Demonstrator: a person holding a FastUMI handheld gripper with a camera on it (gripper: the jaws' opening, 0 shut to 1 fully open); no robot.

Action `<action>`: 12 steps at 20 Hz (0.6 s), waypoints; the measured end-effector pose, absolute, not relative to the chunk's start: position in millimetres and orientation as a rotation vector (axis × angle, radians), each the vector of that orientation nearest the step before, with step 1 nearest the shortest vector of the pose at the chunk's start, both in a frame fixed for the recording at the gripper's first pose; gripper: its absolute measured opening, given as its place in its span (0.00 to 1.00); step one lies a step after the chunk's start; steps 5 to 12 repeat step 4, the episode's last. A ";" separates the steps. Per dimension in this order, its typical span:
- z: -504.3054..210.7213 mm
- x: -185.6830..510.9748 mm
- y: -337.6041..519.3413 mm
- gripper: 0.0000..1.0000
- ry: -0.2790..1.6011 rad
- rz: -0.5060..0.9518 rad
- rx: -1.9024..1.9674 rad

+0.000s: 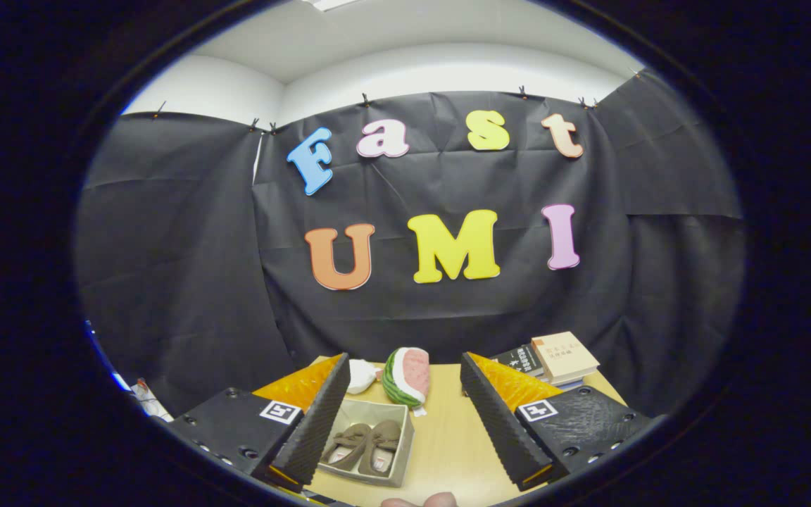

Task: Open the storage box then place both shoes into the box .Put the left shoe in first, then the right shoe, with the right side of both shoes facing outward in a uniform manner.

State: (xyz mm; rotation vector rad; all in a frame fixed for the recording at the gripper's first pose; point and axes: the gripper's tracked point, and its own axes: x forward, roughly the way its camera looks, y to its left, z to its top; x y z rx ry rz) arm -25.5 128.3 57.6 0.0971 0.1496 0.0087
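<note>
An open grey storage box [403, 440] sits on the wooden table [455, 436], close to my left finger. Inside it lie two small brown shoes [367, 445] side by side, their openings facing up. My gripper [405, 415] hovers high above the table with its fingers spread wide and nothing between them. The left fingertip [321, 422] overlaps the box's left edge in the view. The right fingertip [500, 422] stands over bare wood to the box's right.
A watermelon-slice plush [407, 376] and a white object [362, 375] lie beyond the box. A stack of books [553, 360] rests at the table's far right corner. Part of a hand [419, 501] shows below the fingers.
</note>
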 end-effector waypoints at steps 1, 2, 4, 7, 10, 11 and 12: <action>58.4 -26.2 122.7 0.96 0.147 -0.004 0.088; 57.1 -27.1 119.0 0.96 0.144 -0.014 0.084; 55.2 -29.4 113.5 0.96 0.147 -0.029 0.088; 55.2 -29.4 113.5 0.96 0.147 -0.029 0.088; 55.2 -29.4 113.5 0.96 0.147 -0.029 0.088; 55.2 -29.4 113.5 0.96 0.147 -0.029 0.088; 55.2 -29.4 113.5 0.96 0.147 -0.029 0.088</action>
